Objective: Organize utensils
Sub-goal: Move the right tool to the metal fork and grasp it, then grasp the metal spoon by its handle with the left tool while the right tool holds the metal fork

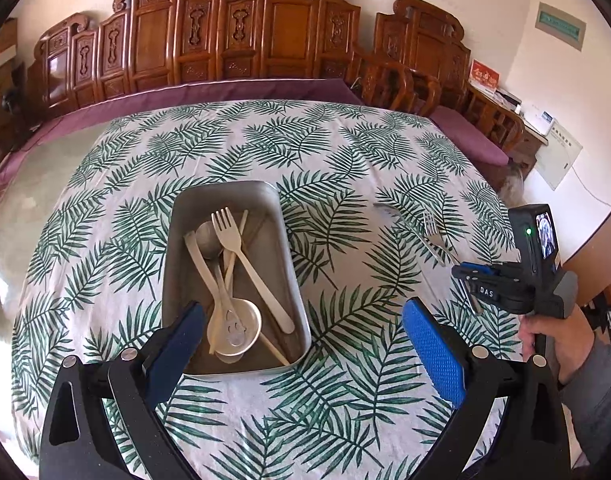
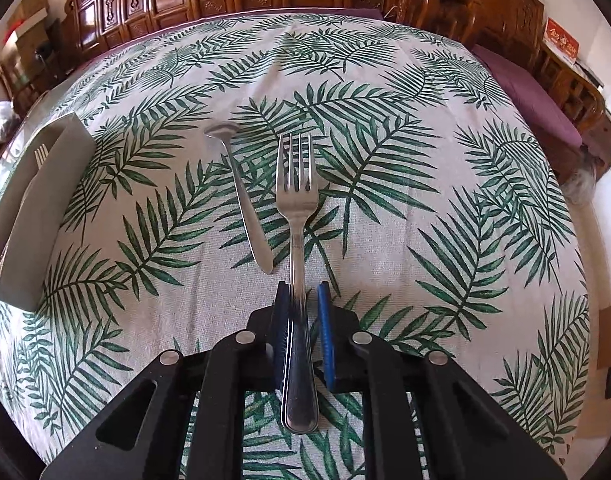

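Between the right tool's (image 2: 302, 312) narrowed pads lies a steel fork (image 2: 296, 216); only the left view shows the tray's (image 1: 177, 232) contents, left tool (image 1: 305, 344) wide.

Green-leaf white tablecloth (image 2: 385, 240); silver fork (image 2: 296, 200); grey tray (image 1: 277, 240).

The fork (image 2: 296, 200) is glossy polished metal, the tray (image 1: 177, 248) is matt grey metal, and the tablecloth (image 2: 385, 240) is rough woven cloth.
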Available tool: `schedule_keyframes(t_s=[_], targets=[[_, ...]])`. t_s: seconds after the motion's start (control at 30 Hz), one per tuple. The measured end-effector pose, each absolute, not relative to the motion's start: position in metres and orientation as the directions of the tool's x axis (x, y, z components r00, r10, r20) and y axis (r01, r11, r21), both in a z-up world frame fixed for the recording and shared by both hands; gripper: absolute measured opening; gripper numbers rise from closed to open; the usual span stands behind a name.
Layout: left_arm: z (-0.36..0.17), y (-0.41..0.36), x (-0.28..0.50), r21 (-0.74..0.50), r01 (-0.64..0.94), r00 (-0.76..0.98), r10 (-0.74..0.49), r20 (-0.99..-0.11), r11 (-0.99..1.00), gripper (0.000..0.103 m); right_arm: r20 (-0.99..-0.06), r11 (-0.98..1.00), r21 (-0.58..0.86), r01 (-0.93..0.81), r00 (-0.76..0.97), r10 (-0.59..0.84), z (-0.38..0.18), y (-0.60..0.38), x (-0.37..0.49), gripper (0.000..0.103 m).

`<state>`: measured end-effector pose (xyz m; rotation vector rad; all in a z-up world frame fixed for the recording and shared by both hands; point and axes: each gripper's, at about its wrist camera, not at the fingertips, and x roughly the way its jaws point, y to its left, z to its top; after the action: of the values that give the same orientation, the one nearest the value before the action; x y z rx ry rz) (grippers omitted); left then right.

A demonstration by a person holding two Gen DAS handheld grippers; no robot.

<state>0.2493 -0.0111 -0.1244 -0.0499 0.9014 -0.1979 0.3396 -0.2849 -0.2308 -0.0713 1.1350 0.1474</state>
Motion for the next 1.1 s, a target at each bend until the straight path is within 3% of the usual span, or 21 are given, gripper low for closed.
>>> schedule_keyframes(t_s=[0.63, 1.1], targets=[[-0.138, -0.062, 0.275, -0.112, 0.171, 0.591, -0.193, -0.783, 0.979, 0.095, -0.912, 0.957, 0.023, -0.289, 0.386, 0.138, -0.229, -0.29, 0.352, 0.009], [-0.184, -0.143, 0.341, -0.091, 0.15, 0.551, -0.159, -0.819, 0.985, 0.095, -0.876, 0.946, 0.056, -0.321, 0.438, 0.2, -0.213, -0.344, 0.333, 0.009]])
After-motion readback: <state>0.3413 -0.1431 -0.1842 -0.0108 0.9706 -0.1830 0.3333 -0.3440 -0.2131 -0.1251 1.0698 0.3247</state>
